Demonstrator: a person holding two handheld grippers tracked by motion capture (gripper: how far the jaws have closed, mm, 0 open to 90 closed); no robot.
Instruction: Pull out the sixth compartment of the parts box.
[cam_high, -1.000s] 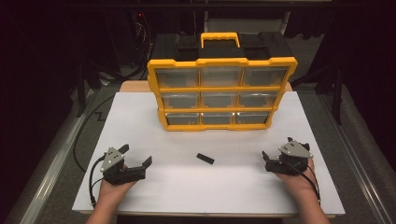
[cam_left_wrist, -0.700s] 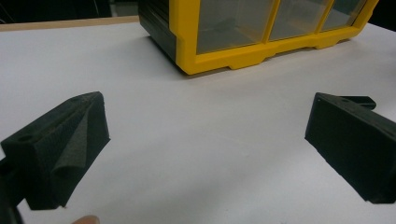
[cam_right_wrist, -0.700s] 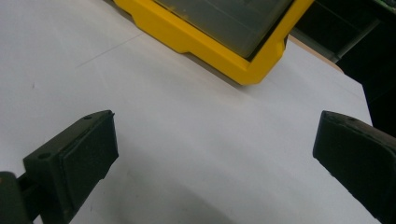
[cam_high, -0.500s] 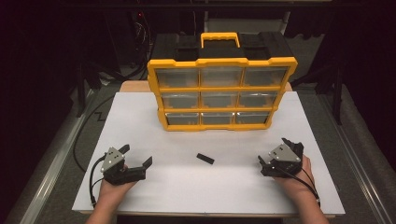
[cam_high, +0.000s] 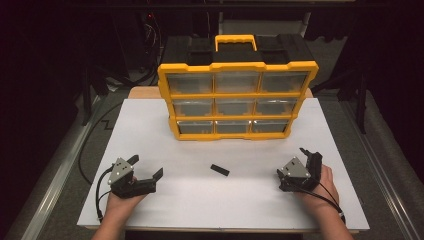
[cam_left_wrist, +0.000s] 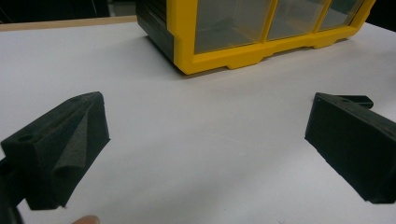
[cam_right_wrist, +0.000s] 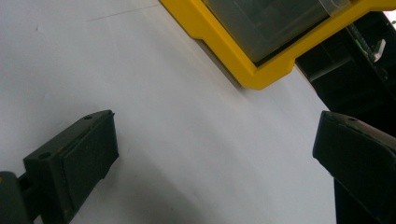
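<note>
2 grippers rest low on a white board (cam_high: 165, 145) that covers your table, with a wooden edge showing behind it and dark room all around; cables and black stands sit in the gloom at the far left and right. At the left, your left gripper (cam_high: 146, 173) sits on your hand near the board's front edge, its jaws spread wide and closed on nothing; in the left gripper view the same gripper (cam_left_wrist: 205, 140) has bare white board between its jaws, and the organizer's lower corner lies ahead. Toward the middle, a small black piece (cam_high: 219, 170) lies flat on the board, between the 2 grippers and well apart from each. Behind it stands a yellow organizer (cam_high: 237, 97), upright, with 9 clear drawers in 3 rows and a yellow handle on top. At the right, your right gripper (cam_high: 300, 167) is tipped on its side in your hand, jaws also wide and empty; in the right gripper view that gripper (cam_right_wrist: 215, 154) faces bare board, with the organizer's yellow corner beyond.
</note>
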